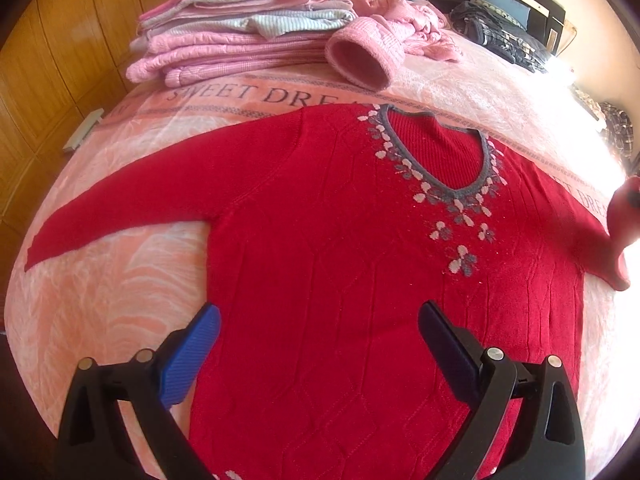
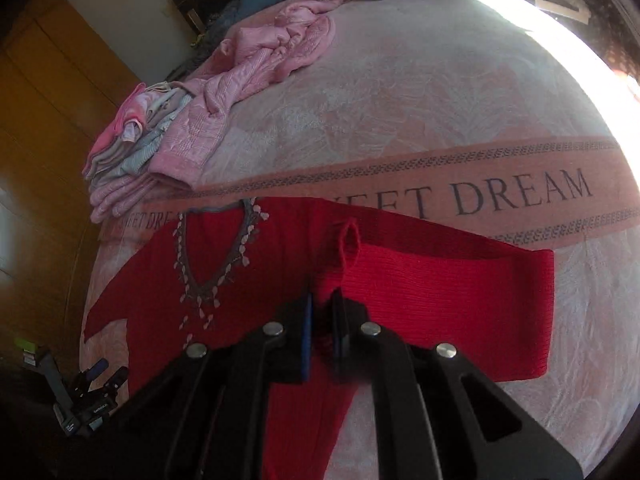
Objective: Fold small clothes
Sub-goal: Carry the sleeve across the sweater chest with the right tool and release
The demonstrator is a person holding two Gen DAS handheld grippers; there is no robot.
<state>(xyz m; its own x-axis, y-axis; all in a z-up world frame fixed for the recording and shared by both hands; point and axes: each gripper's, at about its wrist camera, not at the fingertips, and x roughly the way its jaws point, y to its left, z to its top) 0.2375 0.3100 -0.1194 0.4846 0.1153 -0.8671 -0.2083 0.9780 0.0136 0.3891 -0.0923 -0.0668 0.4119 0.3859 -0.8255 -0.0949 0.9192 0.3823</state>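
**Red sweater's first fold begins**

A red sweater (image 1: 320, 240) lies face-up and spread flat on the bed (image 1: 120, 272). The right claw (image 2: 322, 320) pinches its sleeve (image 2: 440, 300); the left claw (image 1: 320, 344) hovers wide open, empty. A folded stack (image 1: 224, 40) waits beyond; folding has barely started.

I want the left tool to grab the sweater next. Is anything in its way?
Nothing visible. The left tool hangs open right over the red sweater, whose body lies flat and bare beneath it.

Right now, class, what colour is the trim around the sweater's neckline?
Grey, on the red sweater, with pale and grey flowers alongside; clearest in the left wrist view.
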